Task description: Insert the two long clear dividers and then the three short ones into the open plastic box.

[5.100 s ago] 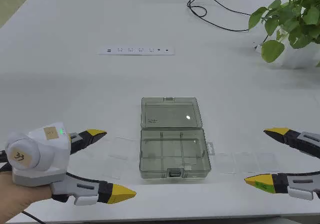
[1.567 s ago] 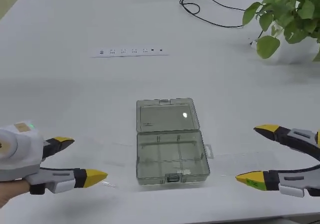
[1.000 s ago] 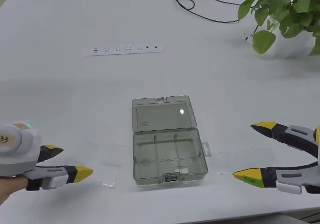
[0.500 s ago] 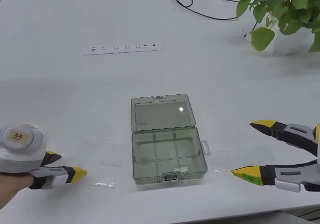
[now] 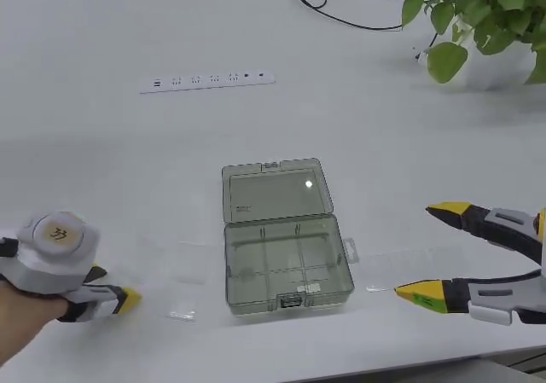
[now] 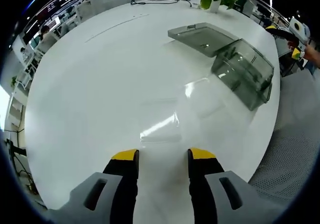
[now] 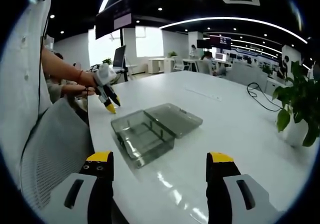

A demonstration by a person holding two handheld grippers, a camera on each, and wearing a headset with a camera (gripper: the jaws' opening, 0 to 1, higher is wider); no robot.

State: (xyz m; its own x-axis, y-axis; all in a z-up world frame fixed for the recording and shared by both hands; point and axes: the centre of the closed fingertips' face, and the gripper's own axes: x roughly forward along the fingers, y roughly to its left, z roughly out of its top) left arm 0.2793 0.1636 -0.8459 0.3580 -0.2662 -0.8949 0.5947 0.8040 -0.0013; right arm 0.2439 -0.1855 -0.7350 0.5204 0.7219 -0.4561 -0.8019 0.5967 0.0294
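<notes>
Overhead plus two flanking views, common box (image 5: pixel 256 251)

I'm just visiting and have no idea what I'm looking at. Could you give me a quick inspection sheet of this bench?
Surface: white table, glossy.
Job's things: plastic box open, lid flat behind it; left dividers and right dividers, clear, lying flat on the table either side.
Clutter: power strip, far side.
Grippers: left gripper open, a divider just ahead of its jaws; right gripper open wide, right of the box.
Cables: black cable looped near the far edge.
Surroundings: potted plant at the far right; an open office beyond.
</notes>
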